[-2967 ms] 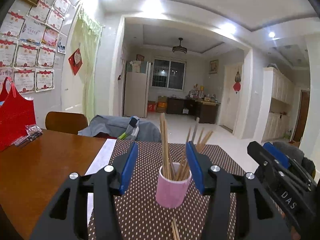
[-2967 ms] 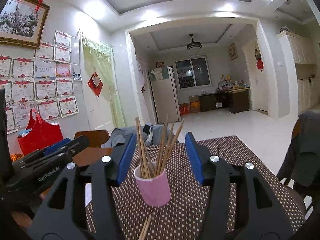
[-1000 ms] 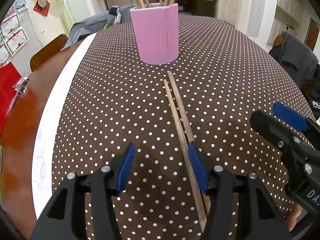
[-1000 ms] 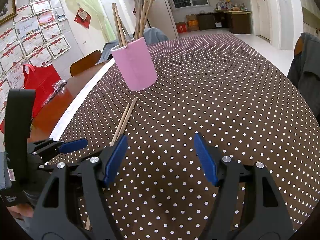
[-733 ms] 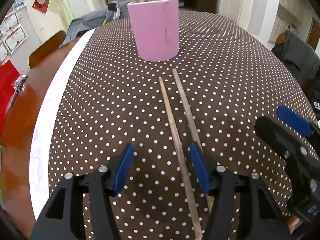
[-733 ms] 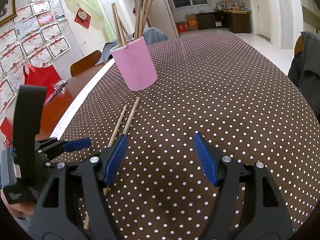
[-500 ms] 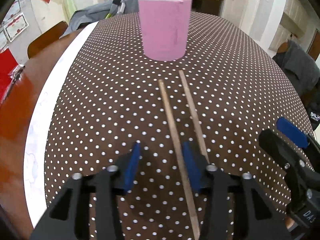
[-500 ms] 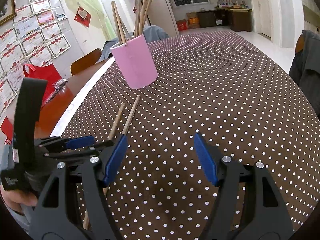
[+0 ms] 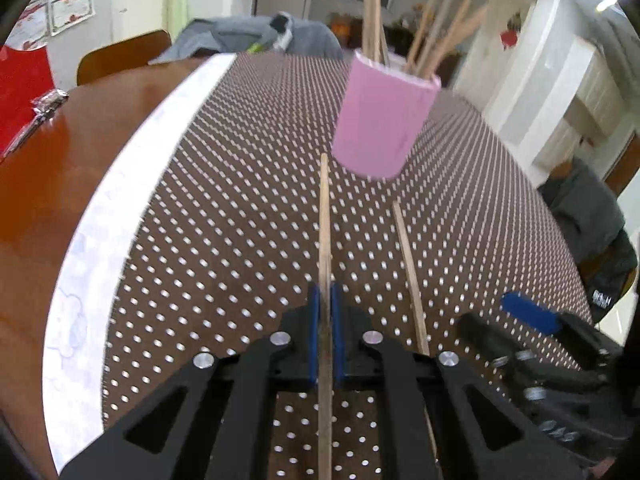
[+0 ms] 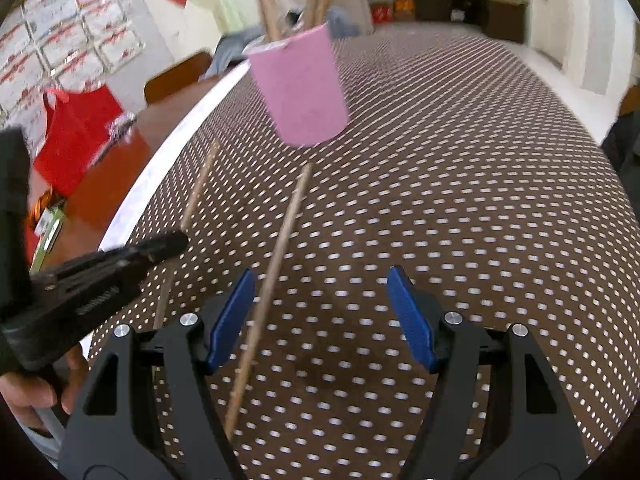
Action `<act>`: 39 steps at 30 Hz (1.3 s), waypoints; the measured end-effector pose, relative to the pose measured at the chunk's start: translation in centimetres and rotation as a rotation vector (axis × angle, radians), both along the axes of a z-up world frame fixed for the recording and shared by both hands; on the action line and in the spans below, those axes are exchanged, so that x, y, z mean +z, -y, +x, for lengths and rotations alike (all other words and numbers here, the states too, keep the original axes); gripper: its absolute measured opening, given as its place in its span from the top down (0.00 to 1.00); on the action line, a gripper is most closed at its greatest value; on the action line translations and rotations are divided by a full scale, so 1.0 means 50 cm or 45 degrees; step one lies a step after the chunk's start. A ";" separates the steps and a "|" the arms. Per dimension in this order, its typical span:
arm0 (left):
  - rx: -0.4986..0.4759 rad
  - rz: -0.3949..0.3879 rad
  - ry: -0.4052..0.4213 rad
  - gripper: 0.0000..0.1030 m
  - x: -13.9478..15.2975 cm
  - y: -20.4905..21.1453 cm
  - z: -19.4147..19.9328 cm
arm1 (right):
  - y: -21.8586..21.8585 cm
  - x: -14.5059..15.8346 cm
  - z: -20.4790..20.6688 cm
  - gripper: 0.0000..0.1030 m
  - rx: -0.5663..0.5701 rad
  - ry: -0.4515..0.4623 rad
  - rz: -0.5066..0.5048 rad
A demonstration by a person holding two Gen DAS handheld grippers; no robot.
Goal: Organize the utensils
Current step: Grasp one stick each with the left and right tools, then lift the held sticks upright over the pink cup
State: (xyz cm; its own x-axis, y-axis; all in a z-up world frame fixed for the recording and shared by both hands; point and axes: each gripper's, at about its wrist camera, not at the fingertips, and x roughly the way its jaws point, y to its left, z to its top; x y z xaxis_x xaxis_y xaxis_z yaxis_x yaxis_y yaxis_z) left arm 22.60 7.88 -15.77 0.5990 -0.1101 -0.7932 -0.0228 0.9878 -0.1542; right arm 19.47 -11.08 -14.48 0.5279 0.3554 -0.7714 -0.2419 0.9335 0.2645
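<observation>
Two blue pads [image 9: 314,332] of the left gripper [image 9: 325,334] are clamped on a thin, pale wooden chopstick [image 9: 325,248], its long axis running straight ahead with the far tip near the pink cylindrical cup [image 9: 382,120] of chopsticks on the brown polka-dot tablecloth [image 9: 240,208]. A second wooden chopstick [image 10: 276,264] lies flat on the cloth, also pointing toward the cup, beside the inner face of the left pad of the right gripper [image 10: 324,320], whose jaws stand wide apart and hold nothing. Both grippers tilt down toward the table, a bare hand [image 10: 38,388] gripping the left one.
</observation>
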 end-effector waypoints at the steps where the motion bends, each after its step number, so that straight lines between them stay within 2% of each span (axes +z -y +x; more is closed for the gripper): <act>1: 0.010 0.001 0.015 0.94 0.004 -0.007 -0.001 | -0.017 -0.001 0.009 0.34 0.014 -0.023 -0.026; 5: 0.051 0.005 0.080 0.94 0.022 -0.030 -0.011 | -0.071 -0.002 0.033 0.34 0.057 -0.086 -0.119; 8: 0.065 0.006 0.118 0.94 0.037 -0.030 -0.037 | -0.108 -0.016 0.059 0.36 0.102 -0.179 -0.160; 9: 0.068 0.010 0.127 0.94 0.041 -0.032 -0.041 | -0.114 -0.018 0.064 0.43 0.102 -0.190 -0.175; 10: 0.066 0.011 0.138 0.94 0.045 -0.033 -0.044 | -0.122 -0.017 0.072 0.53 0.096 -0.189 -0.221; 11: 0.066 0.012 0.149 0.94 0.050 -0.034 -0.050 | -0.126 -0.014 0.079 0.59 0.091 -0.196 -0.245; 12: 0.069 0.015 0.162 0.94 0.054 -0.034 -0.056 | -0.128 -0.012 0.085 0.71 0.091 -0.205 -0.250; 18: 0.066 0.027 0.243 0.94 0.077 -0.033 -0.078 | -0.126 -0.003 0.122 0.88 0.114 -0.242 -0.262; 22: 0.059 0.016 0.278 0.94 0.089 -0.026 -0.081 | -0.110 0.001 0.128 0.90 0.133 -0.234 -0.250; 26: 0.041 0.028 0.299 0.95 0.095 -0.016 -0.083 | -0.066 -0.005 0.096 0.93 0.141 -0.233 -0.155; 30: 0.030 0.041 0.295 0.96 0.095 -0.010 -0.084 | -0.034 0.000 0.078 0.94 0.139 -0.198 -0.119; 33: 0.026 0.017 0.250 0.96 0.091 -0.019 -0.072 | -0.020 0.004 0.059 0.94 0.148 -0.186 -0.095; 35: 0.027 0.041 0.206 0.96 0.084 -0.020 -0.059 | -0.006 0.006 0.053 0.94 0.157 -0.190 -0.084; 36: 0.028 0.054 0.193 0.94 0.081 -0.021 -0.055 | -0.002 0.008 0.051 0.94 0.156 -0.188 -0.080; 38: 0.006 0.061 0.141 0.79 0.069 -0.020 -0.041 | -0.003 0.008 0.051 0.94 0.159 -0.192 -0.069; 39: 0.011 0.072 0.116 0.76 0.062 -0.020 -0.035 | -0.015 0.010 0.056 0.94 0.158 -0.190 -0.070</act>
State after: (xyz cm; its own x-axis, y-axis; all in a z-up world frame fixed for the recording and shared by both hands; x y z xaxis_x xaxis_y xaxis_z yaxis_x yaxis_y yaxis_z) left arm 20.87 8.88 -12.67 0.6697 -0.0610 -0.7402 -0.0201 0.9948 -0.1002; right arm 22.26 -10.32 -13.96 0.3612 0.3655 -0.8579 -0.3177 0.9132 0.2552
